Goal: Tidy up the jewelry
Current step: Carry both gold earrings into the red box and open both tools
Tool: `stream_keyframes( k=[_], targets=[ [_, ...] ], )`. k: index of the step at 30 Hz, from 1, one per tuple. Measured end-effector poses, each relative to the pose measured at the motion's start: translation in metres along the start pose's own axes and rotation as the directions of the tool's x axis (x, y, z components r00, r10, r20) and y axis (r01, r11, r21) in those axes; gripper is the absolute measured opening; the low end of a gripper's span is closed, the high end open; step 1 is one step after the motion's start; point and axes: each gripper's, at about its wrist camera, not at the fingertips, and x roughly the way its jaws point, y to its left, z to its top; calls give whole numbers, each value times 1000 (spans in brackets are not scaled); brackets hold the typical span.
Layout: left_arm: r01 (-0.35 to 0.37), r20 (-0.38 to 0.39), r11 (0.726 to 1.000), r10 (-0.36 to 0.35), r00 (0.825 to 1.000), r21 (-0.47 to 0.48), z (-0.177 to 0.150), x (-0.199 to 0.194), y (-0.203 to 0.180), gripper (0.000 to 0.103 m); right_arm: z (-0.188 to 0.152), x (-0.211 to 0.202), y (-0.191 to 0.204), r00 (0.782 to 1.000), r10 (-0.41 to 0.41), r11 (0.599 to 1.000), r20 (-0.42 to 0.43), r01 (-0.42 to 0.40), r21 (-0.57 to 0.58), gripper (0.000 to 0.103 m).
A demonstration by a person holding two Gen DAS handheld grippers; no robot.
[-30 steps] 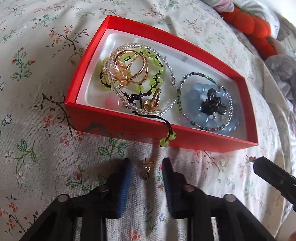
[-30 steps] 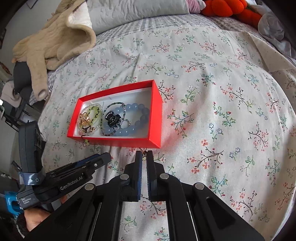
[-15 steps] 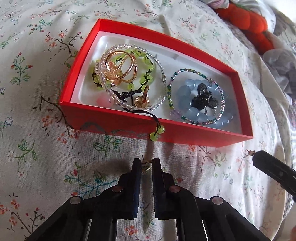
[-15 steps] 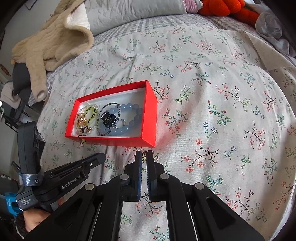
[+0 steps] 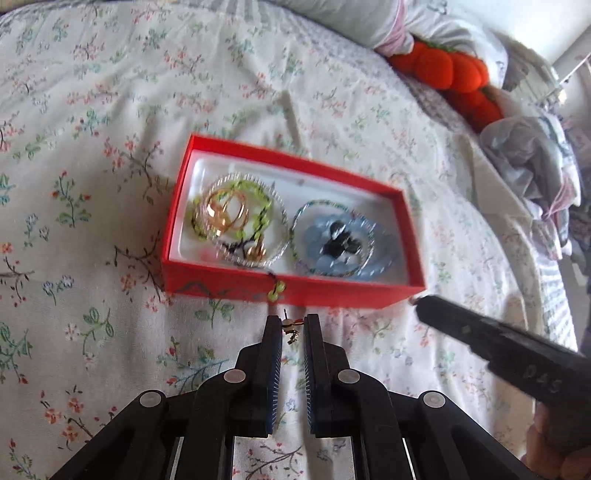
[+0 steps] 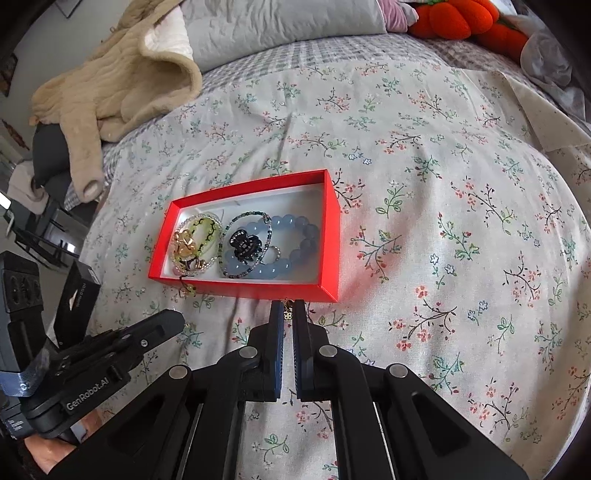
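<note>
A red box [image 5: 295, 291] [image 6: 332, 236] lies on the floral bedspread, holding bracelets, gold rings [image 5: 225, 214], a blue bead bracelet [image 6: 295, 243] and a black hair clip [image 6: 243, 243]. A green-bead cord [image 5: 277, 290] hangs over its near wall. My left gripper [image 5: 292, 323] is shut on a small earring [image 5: 291, 328], raised above the bed just in front of the box. My right gripper [image 6: 288, 308] is shut on a small gold earring [image 6: 287, 312] at the box's near right corner. The right gripper also shows in the left wrist view [image 5: 480, 339].
A beige jacket [image 6: 122, 77] and grey pillow [image 6: 280, 29] lie at the bed's far side. An orange plush [image 5: 447, 74] and crumpled clothes [image 5: 532, 162] lie far right. The left gripper body [image 6: 96, 354] sits left of my right one.
My left gripper closed on the earring and lifted it off the bedspread, pulling back from the box. My right gripper stayed shut on its earring and rose slightly.
</note>
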Motion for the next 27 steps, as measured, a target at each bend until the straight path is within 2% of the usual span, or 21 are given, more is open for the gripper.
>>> stream_keyframes(
  k=[3, 8, 17, 27],
  targets=[
    [22, 56, 1000, -22, 998, 2, 5, -9, 0, 6, 2, 1, 4, 1000, 9, 1000, 9, -9, 1, 4],
    [35, 99, 999, -34, 994, -10, 16, -1, 4, 6, 9, 1, 9, 999, 26, 1000, 36, -26, 7, 4],
    [33, 112, 998, -26, 993, -58, 28, 19, 10, 6, 27, 7, 7, 996, 51, 997, 72, -55, 51, 4],
    [-5, 102, 997, 12, 995, -71, 31, 26, 9, 7, 37, 20, -4, 997, 48, 993, 58, -53, 101, 4]
  ],
)
